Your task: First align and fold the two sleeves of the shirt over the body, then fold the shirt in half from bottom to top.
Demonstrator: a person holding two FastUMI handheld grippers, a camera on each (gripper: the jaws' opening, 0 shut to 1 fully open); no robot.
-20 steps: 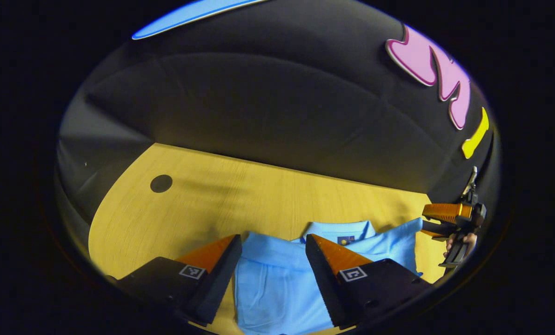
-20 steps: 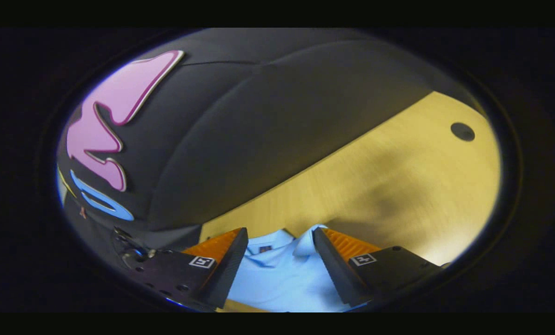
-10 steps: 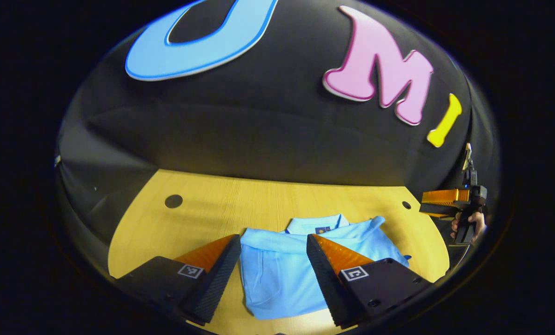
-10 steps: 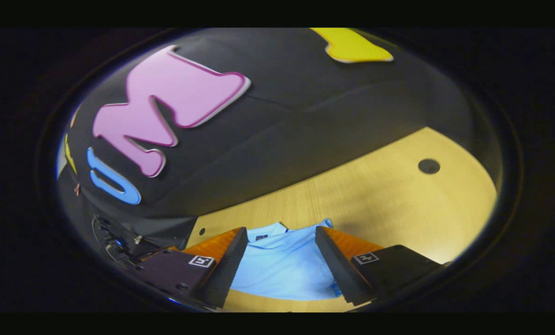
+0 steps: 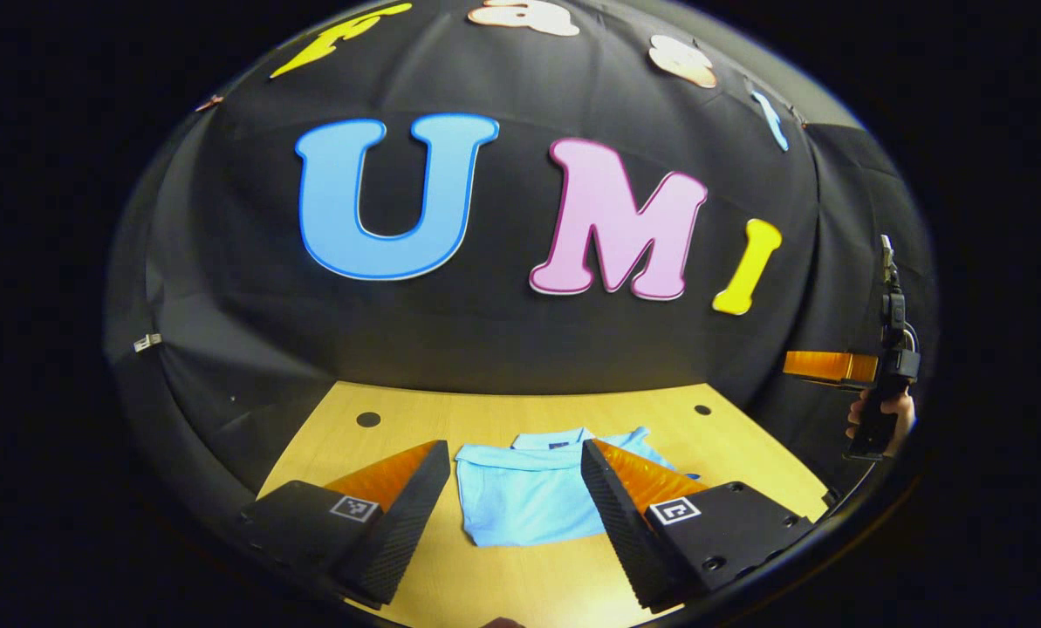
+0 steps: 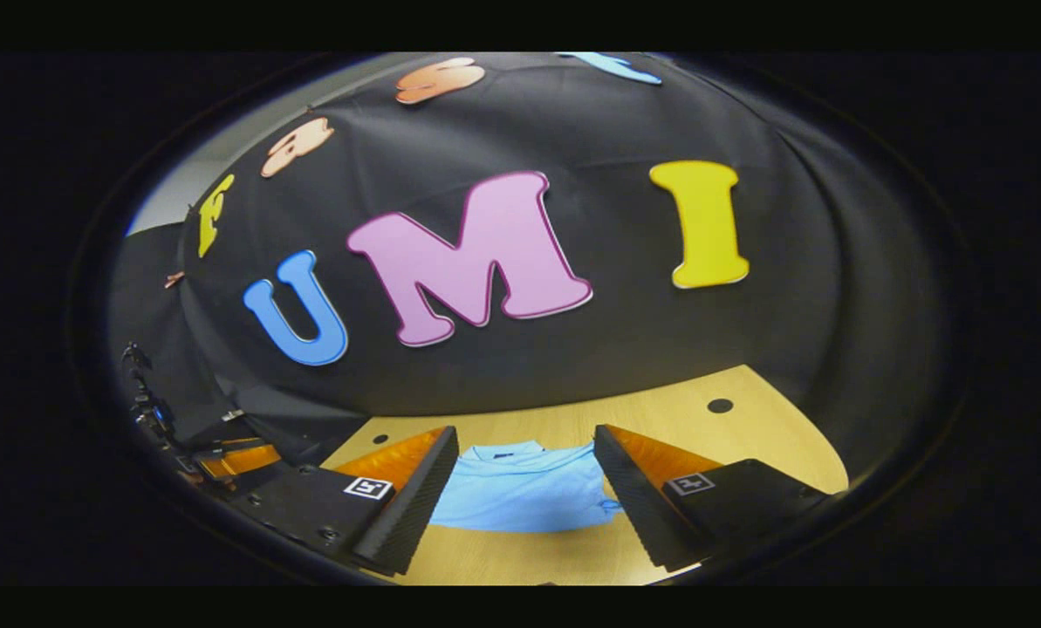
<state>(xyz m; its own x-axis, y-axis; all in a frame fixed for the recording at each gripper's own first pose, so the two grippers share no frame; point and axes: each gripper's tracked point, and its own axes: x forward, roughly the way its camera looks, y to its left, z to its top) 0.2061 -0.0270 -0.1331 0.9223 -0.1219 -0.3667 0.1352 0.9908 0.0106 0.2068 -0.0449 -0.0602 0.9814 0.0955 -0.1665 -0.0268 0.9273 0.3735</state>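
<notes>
The shirt [image 5: 529,501] is lying folded near the desk's [image 5: 520,580] front edge, collar toward the back. Both folds look done. The left gripper [image 5: 511,497] and right gripper [image 6: 524,488] are hanging above it, jaws apart and empty. I would only be checking that the edges match.

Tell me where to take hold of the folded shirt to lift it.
Grip the shirt at its near folded edge, one corner per tongs, coming in low from the table's front. That edge faces both open tongs; the collar lies at the far side.
</notes>
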